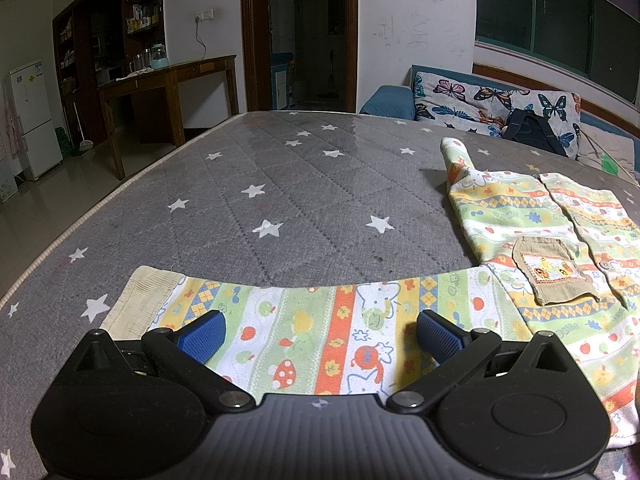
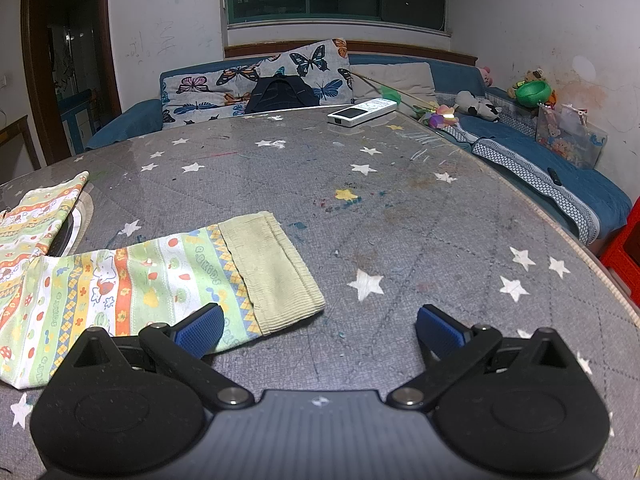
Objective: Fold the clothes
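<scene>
Spread across the near part of the grey star-print worktop (image 1: pixel 304 184) lies the child's printed jacket (image 1: pixel 536 232), open down the front, with a small tan pocket (image 1: pixel 548 270) on its left panel. One sleeve (image 1: pixel 304 328) runs out to the left, ending in a pale ribbed cuff (image 1: pixel 136 300); the other sleeve (image 2: pixel 132 280) runs right, and its cuff (image 2: pixel 276 268) lies flat on bare worktop.

The left gripper (image 1: pixel 320 338) hovers low over its sleeve with fingers (image 1: pixel 202 338) spread wide, holding nothing. The right gripper (image 2: pixel 320 336) is also wide and empty; one finger (image 2: pixel 200 334) overlaps the sleeve's near edge beside the cuff, the other is over bare surface.

The step in hand looks like folding the sleeves in over the body. To do it well, each gripper should pinch close to the cuff through both layers, lift just clear of the surface, and carry the sleeve straight across so the crease falls along the shoulder line. Thin knit slips and bunches, so drag should be avoided.

Neither view shows the whole garment: the collar is hard to make out, the hem is cut off behind the gripper bodies, and whether the fingers touch the cloth cannot be told. Beyond the far edge stand a butterfly-print sofa (image 2: pixel 248 84) and a remote control (image 2: pixel 362 112).
</scene>
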